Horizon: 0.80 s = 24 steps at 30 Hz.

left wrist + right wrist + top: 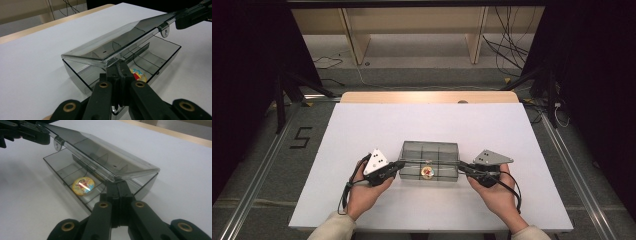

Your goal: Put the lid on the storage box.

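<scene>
Judging by its thin smoky plastic, the box lid (110,47) is deemed light, stiff and slippery, each closed claw, left claw (120,65) and right claw (119,182), pinching a front corner at 6 o'clock.

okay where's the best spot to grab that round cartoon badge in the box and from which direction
Judging by its pose, grip the round badge by its rim, from straight above: it lies flat in a front compartment of the smoky box, and the half-raised lid overhangs from the back.
</scene>
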Motion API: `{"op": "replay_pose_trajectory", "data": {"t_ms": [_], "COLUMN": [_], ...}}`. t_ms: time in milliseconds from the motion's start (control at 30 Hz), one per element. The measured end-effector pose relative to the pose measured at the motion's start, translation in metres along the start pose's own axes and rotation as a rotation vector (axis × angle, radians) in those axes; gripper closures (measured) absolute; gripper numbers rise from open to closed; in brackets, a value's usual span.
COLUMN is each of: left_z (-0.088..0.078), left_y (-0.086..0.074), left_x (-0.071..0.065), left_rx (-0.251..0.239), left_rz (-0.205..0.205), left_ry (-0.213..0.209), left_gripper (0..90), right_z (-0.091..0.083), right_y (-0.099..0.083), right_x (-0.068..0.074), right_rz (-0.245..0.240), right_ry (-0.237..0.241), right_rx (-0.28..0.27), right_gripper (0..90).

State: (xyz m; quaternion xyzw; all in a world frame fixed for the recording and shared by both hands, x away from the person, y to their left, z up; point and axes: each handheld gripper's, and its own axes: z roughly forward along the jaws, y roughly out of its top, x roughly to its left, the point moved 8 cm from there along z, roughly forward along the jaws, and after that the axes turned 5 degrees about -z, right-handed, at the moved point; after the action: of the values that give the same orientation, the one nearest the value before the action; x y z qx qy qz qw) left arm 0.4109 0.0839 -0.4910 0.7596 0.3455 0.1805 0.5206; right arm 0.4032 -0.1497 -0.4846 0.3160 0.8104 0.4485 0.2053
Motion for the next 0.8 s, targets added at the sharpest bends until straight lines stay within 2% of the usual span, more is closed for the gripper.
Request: {"op": "replay_pose_trajectory", "data": {"t_ms": [800], "left_z": [-0.003], "left_y": [-0.012], "left_x": [-0.005], "left_rx": [0.043], "left_rz": [0.007], "left_ry": [-0.02], "left_gripper": [89.3], "right_z": [0.002], "right_y": [-0.01], "right_x": [0.002], "right_rz": [0.002], "right_ry": [0.015], "right_rx": [0.032], "right_gripper": [90.0]}}
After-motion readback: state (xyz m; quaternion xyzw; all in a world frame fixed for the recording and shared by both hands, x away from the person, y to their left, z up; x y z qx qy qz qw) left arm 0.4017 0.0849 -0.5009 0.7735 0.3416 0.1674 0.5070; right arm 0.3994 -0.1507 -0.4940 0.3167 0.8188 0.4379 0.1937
